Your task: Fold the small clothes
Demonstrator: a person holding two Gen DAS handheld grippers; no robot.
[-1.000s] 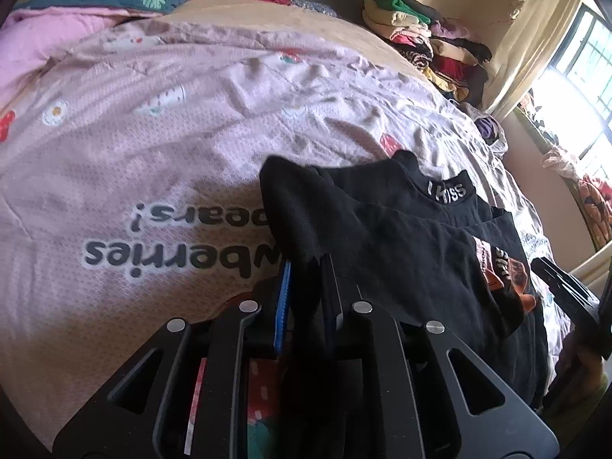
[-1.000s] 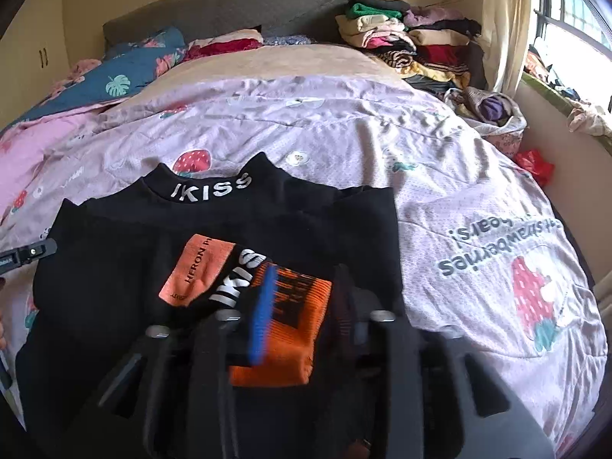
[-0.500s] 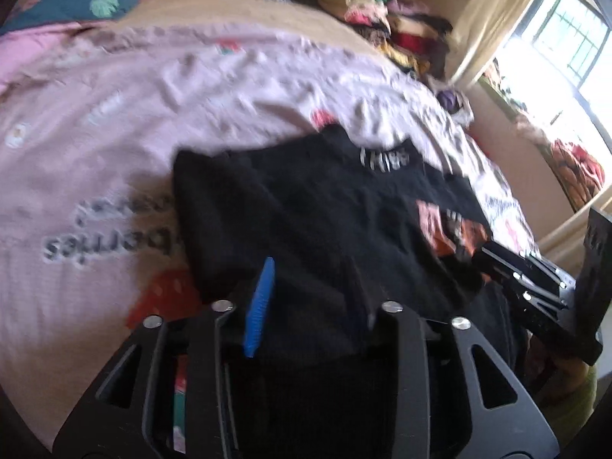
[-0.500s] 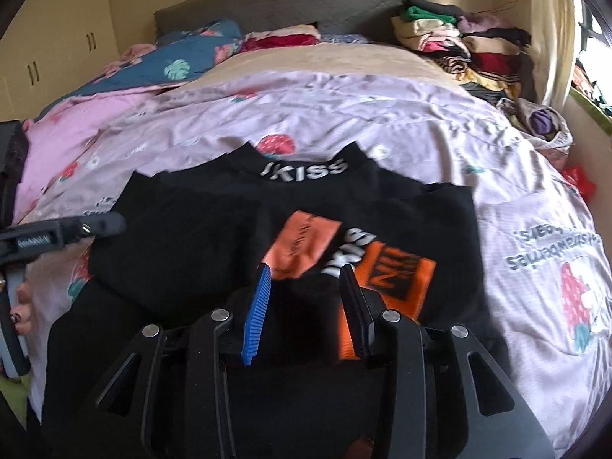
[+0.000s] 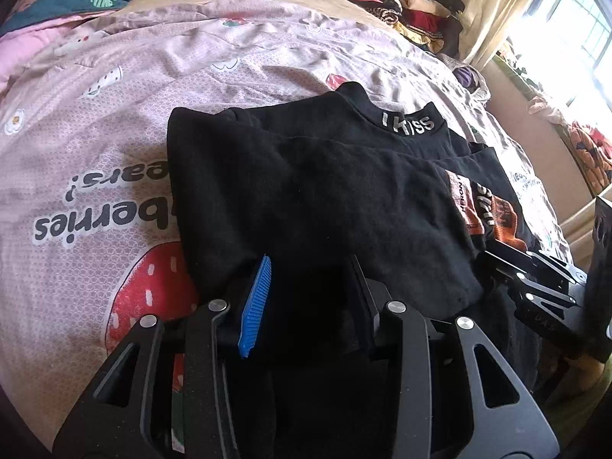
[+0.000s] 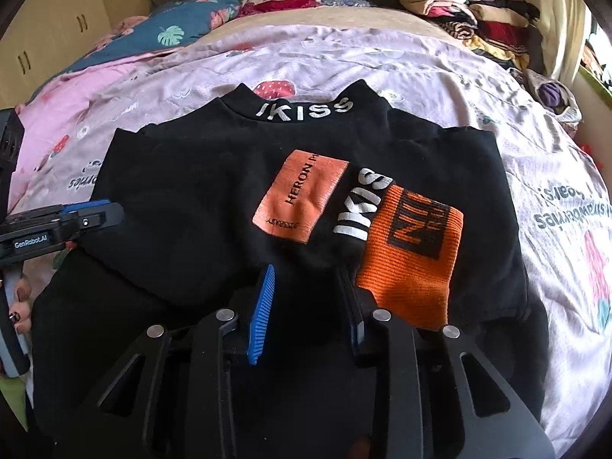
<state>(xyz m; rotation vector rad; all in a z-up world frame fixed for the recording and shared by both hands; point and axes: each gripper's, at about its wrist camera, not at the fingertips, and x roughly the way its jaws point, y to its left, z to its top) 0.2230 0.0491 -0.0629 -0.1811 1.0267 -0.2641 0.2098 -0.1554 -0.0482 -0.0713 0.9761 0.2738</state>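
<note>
A black top (image 6: 214,206) lies partly folded on a bed, on a pink quilt (image 5: 126,114) printed with strawberries and lettering. Its collar, lettered "IKISS", points toward the headboard. An orange patch (image 6: 302,197) and an orange cuff (image 6: 413,244) rest on its front. The left claw (image 5: 311,290) sits low over the top's near left part, its jaws spread, with black cloth lying between them but not pinched. The right claw (image 6: 308,298) sits over the near middle, beside the cuff, its jaws closing, cloth between them but not yet pressed. A pile of folded clothes (image 6: 466,11) stands at the bed's far right corner.
</note>
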